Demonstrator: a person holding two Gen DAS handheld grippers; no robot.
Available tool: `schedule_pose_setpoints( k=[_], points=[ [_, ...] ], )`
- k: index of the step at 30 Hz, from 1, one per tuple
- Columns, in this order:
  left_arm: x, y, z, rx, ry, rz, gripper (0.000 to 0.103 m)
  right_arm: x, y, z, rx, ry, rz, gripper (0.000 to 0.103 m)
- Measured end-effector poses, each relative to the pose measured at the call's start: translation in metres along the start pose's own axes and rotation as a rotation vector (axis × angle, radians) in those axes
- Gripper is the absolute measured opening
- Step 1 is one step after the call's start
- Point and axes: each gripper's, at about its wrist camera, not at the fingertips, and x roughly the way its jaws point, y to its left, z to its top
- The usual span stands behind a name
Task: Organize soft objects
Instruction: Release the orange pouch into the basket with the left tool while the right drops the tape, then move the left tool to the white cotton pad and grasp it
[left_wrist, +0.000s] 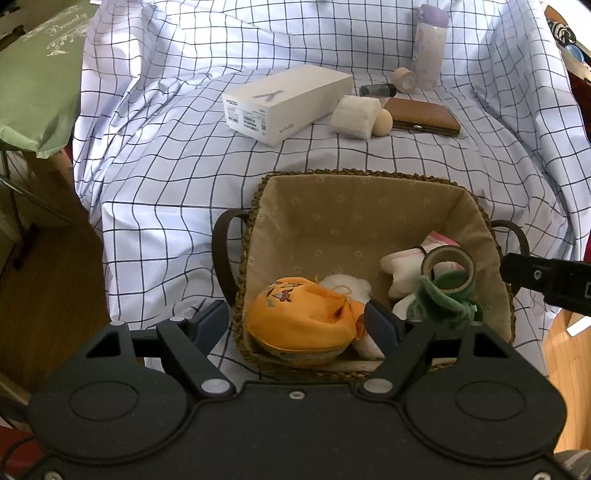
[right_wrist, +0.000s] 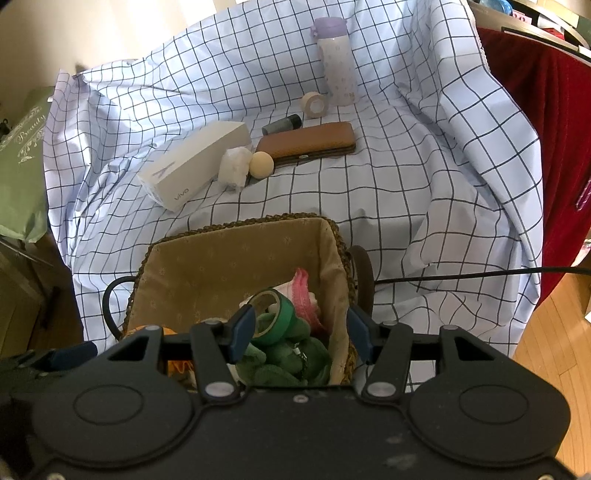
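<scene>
left gripper (left_wrist: 295, 325) jaws apart astride orange cloth (left_wrist: 299, 317) in basket (left_wrist: 354, 177), right gripper (right_wrist: 301, 334) jaws apart, gripping nothing

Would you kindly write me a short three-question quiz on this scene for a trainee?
1. True or false: the basket is empty.
2. Which soft thing lies right next to the box? A towel; B orange cloth; C green cloth.
3. What colour is the lid of the upright bottle?

Key: 1 false; 2 A; 3 purple.
</scene>
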Motion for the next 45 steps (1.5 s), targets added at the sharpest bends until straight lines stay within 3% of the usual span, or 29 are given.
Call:
schedule_pose_setpoints(
  k=[23,45],
  points=[
    [0.014,-0.005,0.031,0.039,-0.005,-0.003,0.076,0.016,0.006,0.034,-0.017,0.023,-0.003,0.055],
    [0.075,-0.017,0.113,0.13,-0.028,-0.043,0.076,0.079,0.008,0.104,-0.04,0.061,-0.013,0.055]
  ],
)
